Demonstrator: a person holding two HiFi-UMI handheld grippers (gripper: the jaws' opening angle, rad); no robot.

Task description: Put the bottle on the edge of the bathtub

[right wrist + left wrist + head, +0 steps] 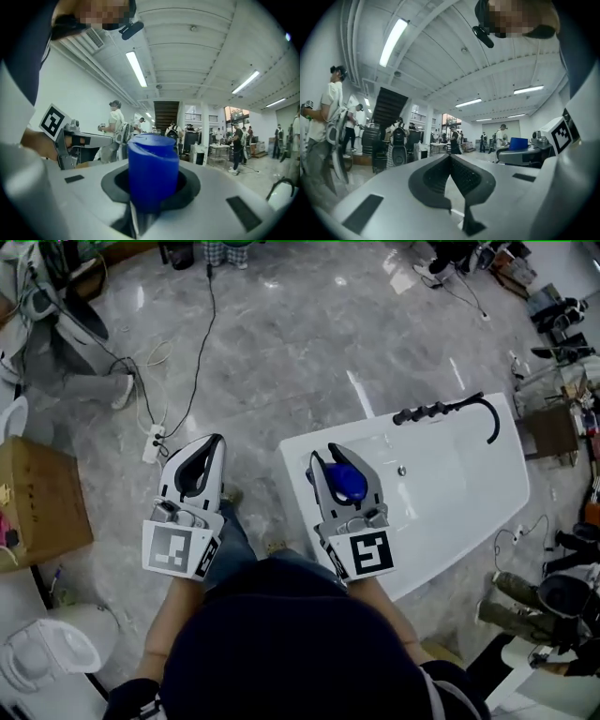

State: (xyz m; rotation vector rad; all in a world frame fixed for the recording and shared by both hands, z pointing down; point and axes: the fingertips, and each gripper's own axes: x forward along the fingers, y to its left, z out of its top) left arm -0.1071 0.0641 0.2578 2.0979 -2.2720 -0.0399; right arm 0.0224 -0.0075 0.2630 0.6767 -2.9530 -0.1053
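The blue bottle (350, 484) is pinched between the jaws of the right gripper (336, 465), above the near end of the white bathtub (469, 498). The left gripper (211, 446), off to the side over the marble floor (281, 352), has its jaws pressed together on nothing.

Pale grey left hand-held gripper (212, 444), matching right hand-held gripper (335, 459), black pads (194, 467), square-marker cubes (178, 551)

Grey marble floor (281, 343) (glossy), cardboard box (37, 498), ceiling striplights (393, 40)
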